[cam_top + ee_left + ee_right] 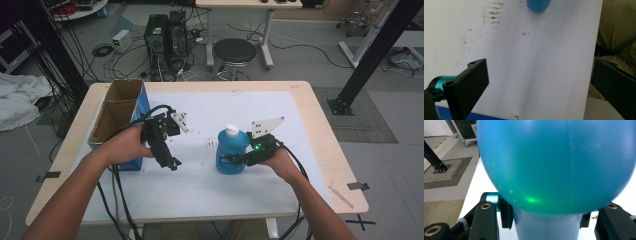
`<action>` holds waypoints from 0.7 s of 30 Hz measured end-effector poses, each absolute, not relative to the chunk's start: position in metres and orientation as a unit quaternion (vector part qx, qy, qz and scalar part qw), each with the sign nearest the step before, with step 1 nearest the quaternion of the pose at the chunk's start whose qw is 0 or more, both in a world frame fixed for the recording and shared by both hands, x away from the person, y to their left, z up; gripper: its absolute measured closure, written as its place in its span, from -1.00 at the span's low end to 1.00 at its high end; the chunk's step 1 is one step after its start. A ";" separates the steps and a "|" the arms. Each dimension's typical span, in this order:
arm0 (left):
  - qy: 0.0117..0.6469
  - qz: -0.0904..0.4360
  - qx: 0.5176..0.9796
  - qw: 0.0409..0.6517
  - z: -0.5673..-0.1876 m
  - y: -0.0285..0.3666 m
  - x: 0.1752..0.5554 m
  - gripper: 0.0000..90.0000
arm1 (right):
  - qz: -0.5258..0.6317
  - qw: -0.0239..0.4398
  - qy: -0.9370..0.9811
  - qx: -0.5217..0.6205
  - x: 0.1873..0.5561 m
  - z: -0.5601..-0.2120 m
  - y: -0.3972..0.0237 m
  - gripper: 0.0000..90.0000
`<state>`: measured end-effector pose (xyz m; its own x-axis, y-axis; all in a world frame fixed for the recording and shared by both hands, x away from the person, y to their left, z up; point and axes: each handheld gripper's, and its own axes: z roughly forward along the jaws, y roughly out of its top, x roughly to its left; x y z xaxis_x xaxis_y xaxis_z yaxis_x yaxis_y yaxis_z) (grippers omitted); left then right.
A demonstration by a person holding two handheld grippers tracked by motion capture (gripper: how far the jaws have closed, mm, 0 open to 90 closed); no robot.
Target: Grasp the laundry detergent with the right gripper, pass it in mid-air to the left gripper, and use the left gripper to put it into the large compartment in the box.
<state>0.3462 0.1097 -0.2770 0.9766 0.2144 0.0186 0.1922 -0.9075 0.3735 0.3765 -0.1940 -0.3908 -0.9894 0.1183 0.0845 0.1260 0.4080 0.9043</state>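
At the left of the table [305, 120], an open brown cardboard box with blue sides [120, 117] stands by the person's left hand, whose left tongs [167, 159] hang spread and empty, pointing down and a little forward above the white sheet. Right of them, near the table's middle, the upright blue plastic bottle with a white cap [231, 150] is pinched low on its body by the right tongs [234, 161], reaching in level from the right. The grasp looks made, so the next move likely calls for a steady lift, perhaps toward the box.
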 end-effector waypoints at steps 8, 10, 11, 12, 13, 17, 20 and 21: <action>0.095 0.038 0.977 0.188 -0.264 0.101 0.341 -0.96 | -0.543 -0.006 -0.836 -0.079 0.368 -0.376 -0.206 -0.01; 0.094 0.038 0.978 0.185 -0.261 0.098 0.339 -0.96 | -0.543 -0.010 -0.836 -0.079 0.365 -0.371 -0.209 -0.02; 0.096 0.038 0.977 0.186 -0.260 0.097 0.338 -0.96 | -0.545 -0.012 -0.834 -0.078 0.364 -0.369 -0.211 -0.02; 0.095 0.039 0.977 0.186 -0.258 0.095 0.338 -0.96 | -0.547 -0.015 -0.834 -0.077 0.363 -0.367 -0.213 -0.01; 0.092 0.040 0.978 0.184 -0.256 0.094 0.337 -0.96 | -0.548 -0.017 -0.833 -0.078 0.361 -0.365 -0.214 -0.01; 0.086 0.041 0.979 0.180 -0.249 0.088 0.335 -0.96 | -0.555 -0.021 -0.828 -0.082 0.357 -0.358 -0.222 -0.01; 0.083 0.041 0.980 0.174 -0.243 0.083 0.334 -0.96 | -0.556 -0.022 -0.827 -0.082 0.355 -0.353 -0.226 -0.01; 0.081 0.040 0.981 0.173 -0.242 0.082 0.334 -0.96 | -0.555 -0.023 -0.827 -0.081 0.354 -0.352 -0.227 -0.01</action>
